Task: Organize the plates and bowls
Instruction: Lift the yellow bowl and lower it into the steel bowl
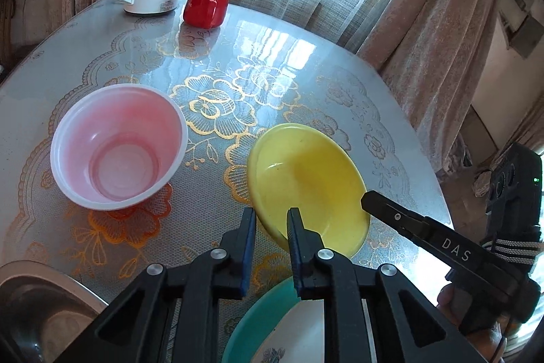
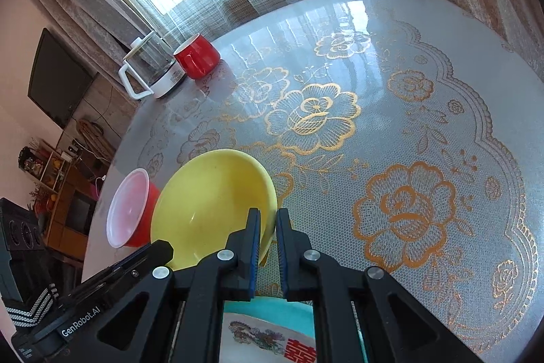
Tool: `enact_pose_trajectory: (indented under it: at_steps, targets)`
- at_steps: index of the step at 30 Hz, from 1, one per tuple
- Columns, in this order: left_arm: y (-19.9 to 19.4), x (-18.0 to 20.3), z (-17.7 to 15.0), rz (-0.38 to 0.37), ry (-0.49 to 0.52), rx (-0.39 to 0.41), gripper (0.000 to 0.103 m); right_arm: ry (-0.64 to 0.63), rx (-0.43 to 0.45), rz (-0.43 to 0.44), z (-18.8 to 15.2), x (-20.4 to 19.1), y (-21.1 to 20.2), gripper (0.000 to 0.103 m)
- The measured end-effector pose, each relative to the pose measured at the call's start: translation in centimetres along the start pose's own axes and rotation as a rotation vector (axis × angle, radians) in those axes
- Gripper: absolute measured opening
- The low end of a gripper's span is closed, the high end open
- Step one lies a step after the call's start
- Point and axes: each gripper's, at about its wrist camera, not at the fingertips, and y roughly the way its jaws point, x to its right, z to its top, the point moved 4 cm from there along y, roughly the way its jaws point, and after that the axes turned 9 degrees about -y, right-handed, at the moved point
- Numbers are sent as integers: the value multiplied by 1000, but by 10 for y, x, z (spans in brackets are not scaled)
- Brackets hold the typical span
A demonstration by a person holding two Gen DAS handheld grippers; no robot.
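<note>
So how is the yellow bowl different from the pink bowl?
The yellow bowl is tipped up on its side, with both grippers at its rim; the pink bowl sits flat on the table, untouched. The yellow bowl looks wide and shallow; the pink bowl is deeper, with a white rim. Both are round and empty.
</note>
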Motion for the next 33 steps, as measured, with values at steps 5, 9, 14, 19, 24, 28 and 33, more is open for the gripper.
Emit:
enact_pose_trajectory:
  at_steps: [5,9,14,19,24,28,33]
  targets:
    - [-32,-5,-6,3,15,46,19,-32,40,39,0,-20,-21,9]
    - [-55,-18,-16,6,9,65,19,-69,57,70,-9,-42,-33,9]
    - [-88,-39,-32,13,9,108,19,-111,64,123,-26,-73,-42,9]
    - [-119,-70,-47,35,-17,147,19,-165,54,171,-42,-108,-45,9]
    - [-144,-104,-65,55,-57,168,19,-225,25,235,-58,-146,-38,9]
    - [-151,-127,-82,79,-87,159,19,-258,-15,264,-76,-165,-30,9]
    - [-151,-147,-102,92,-121,132,19,-302,-80,255,-99,-179,-16,9]
